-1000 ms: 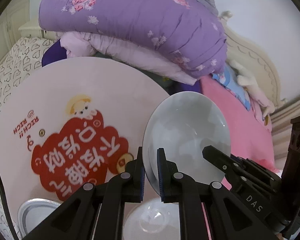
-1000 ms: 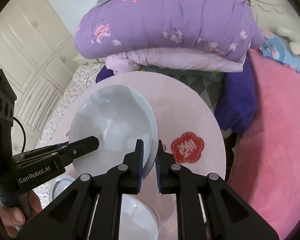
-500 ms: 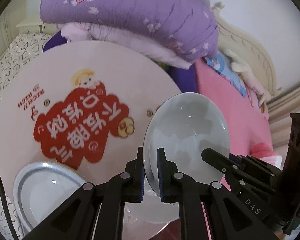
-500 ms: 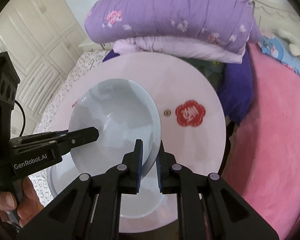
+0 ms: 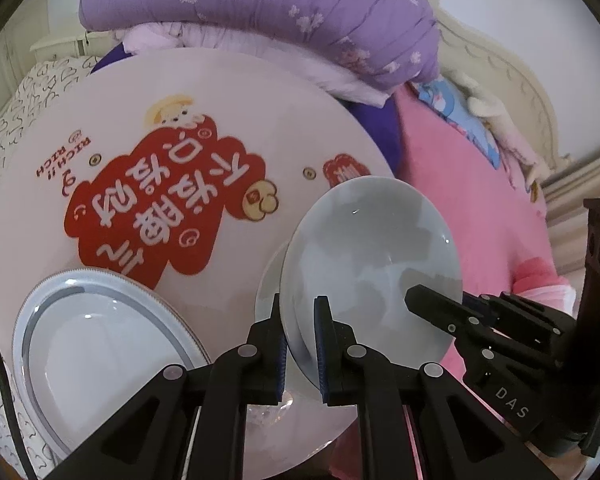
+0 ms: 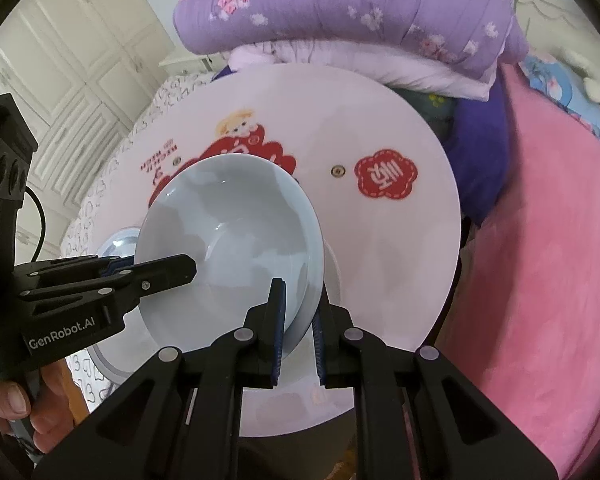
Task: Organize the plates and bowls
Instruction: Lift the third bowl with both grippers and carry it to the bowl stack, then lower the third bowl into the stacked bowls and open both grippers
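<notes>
While your left tool [image 5: 299,342] and right tool [image 6: 298,330] pinch pale bowl [image 5: 370,264] rim, plate [image 5: 100,344] rests on tabletop [image 5: 240,100].

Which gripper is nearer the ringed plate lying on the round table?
Left. The left gripper grips the bowl on the ringed plate's side; the right gripper grips the far rim.

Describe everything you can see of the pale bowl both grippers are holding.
The bowl is a plain pale blue-grey glazed dish, ceramic by its look, wide and shallow with a thin rim and a glossy inside. It is tipped up on edge, its hollow facing the cameras. The left gripper is shut on one side of its rim and the right gripper on the opposite side. It hangs over the round pink table, above another pale dish; whether they touch cannot be told.
</notes>
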Demonstrator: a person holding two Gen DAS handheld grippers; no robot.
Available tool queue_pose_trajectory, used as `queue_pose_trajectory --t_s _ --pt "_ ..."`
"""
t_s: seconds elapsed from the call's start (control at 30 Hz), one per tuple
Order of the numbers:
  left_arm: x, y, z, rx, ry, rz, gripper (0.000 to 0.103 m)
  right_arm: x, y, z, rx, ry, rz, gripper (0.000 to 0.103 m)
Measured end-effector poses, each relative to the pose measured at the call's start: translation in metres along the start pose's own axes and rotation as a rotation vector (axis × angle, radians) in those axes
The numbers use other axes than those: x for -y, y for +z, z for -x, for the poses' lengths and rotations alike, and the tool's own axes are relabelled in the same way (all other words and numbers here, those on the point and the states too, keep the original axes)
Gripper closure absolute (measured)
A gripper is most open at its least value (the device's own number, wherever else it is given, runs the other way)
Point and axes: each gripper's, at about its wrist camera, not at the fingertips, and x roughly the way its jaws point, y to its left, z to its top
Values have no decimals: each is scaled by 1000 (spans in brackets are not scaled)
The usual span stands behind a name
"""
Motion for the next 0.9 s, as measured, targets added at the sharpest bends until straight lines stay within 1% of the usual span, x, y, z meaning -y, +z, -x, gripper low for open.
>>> queue_pose_trajectory --t_s 0.4,0.53,0.9 --pt "6 -14 -17 -34 34 -34 95 0 -10 -8 -49 -16 12 90" --pt "10 -14 -17 -24 54 -54 94 -2 -9 -9 -56 -17 17 88" --pt "16 -19 -15 -13 89 -105 90 -1 -6 -11 -73 -18 -1 87"
